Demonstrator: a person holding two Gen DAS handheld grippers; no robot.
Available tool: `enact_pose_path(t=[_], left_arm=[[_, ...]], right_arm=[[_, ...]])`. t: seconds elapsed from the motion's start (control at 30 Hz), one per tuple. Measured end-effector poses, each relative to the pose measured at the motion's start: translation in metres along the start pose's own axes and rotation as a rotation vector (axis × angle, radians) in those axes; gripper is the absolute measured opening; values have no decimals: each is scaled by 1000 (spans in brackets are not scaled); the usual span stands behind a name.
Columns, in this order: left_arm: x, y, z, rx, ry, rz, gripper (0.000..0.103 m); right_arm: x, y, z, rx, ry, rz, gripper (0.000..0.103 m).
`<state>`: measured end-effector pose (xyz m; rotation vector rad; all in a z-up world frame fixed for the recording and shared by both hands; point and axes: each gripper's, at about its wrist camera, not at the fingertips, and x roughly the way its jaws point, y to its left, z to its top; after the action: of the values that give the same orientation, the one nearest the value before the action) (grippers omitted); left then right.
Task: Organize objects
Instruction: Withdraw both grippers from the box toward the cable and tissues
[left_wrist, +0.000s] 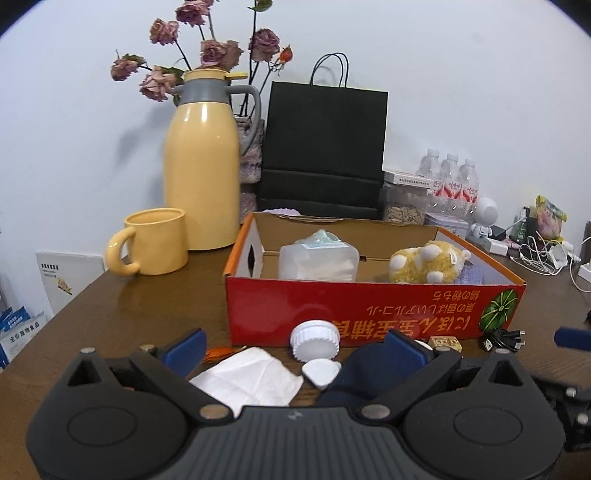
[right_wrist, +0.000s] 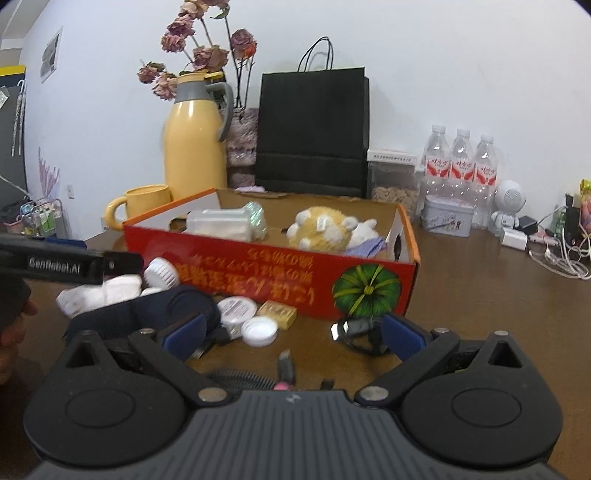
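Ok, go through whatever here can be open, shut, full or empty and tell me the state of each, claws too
left claw: open, holding nothing
right claw: open, holding nothing
red cardboard box: open-topped, plush toy and translucent container inside
yellow thermos jug: upright, lid shut
yellow mug: upright
black paper bag: standing upright
water bottles: capped

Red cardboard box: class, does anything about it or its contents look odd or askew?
Yes. The red cardboard box shows its printed text upside down. Inside, the plush toy lies tipped over, and the clear plastic container lies on its side.
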<state>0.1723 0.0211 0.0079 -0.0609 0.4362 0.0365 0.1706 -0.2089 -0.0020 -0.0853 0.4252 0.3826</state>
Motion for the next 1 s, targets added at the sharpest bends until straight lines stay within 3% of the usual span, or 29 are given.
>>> enact_pose_path(t=[0.3, 0.6, 0.7, 0.9, 1.0], left_arm=[[-13, 1, -21, 31, 36, 22, 102], [-17, 9, -26, -2, 56, 35, 102], [-19, 10, -27, -6, 56, 30, 102], [-19, 14, -27, -21, 67, 19, 102], [-18, 15, -28, -26, 76, 14, 102]], right_arm=[[-18, 5, -14, 52, 64, 35, 103], [-29, 19, -25, 36, 102, 70, 103], [-21, 25, -30, 16, 172, 66, 103], [-4, 29, -22, 39, 222, 81, 103], [12, 32, -18, 34, 258, 43, 103]])
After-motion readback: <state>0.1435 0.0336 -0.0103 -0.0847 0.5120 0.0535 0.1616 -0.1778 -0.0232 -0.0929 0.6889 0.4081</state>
